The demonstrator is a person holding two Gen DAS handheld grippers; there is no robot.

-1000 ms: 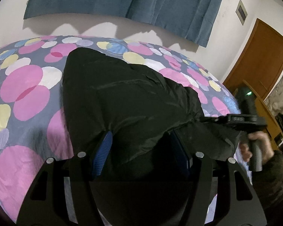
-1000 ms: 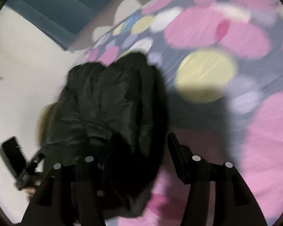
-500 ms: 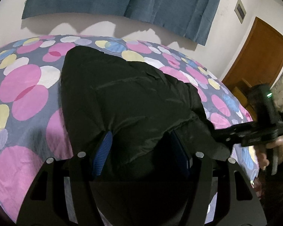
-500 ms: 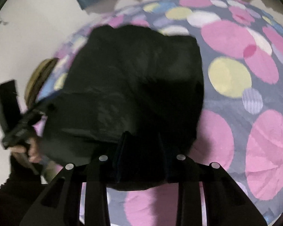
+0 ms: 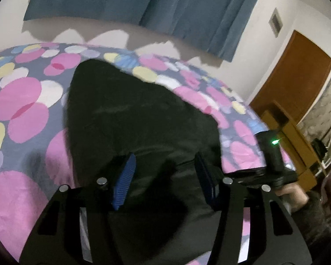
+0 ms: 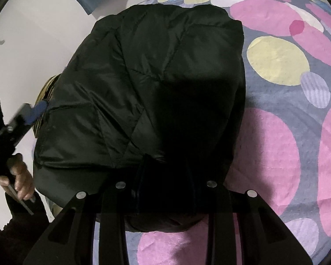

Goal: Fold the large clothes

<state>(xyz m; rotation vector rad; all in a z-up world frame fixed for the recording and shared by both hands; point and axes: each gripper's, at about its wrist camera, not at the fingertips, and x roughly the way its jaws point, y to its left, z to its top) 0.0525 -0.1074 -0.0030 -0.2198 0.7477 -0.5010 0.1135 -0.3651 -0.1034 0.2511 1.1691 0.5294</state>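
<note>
**Black puffer jacket gripped at its near hem on the spotted bed**

Jacket [image 6: 156, 84] lies in a black, quilted, bulky heap on the bedspread [image 6: 275, 150], which is grey with pink, yellow and white circles. From the left wrist view the same jacket [image 5: 130, 119] fills the middle of the bed, with a blue curtain [image 5: 143, 6] on the wall behind and a brown door [image 5: 298, 77] off to the right.

Right gripper [image 6: 165, 176] points down at the near edge of the jacket; its jaws have just been closing and now stand narrow, with a thick fold of dark cloth bunched between them and pressed by both fingers.

Left gripper [image 5: 163, 176] sits over the jacket's near side. Its jaws have just been closing a little too, yet stand about half open, blue pads [image 5: 123, 181] apart with black fabric lying between them; whether the pads press it I cannot tell
</note>
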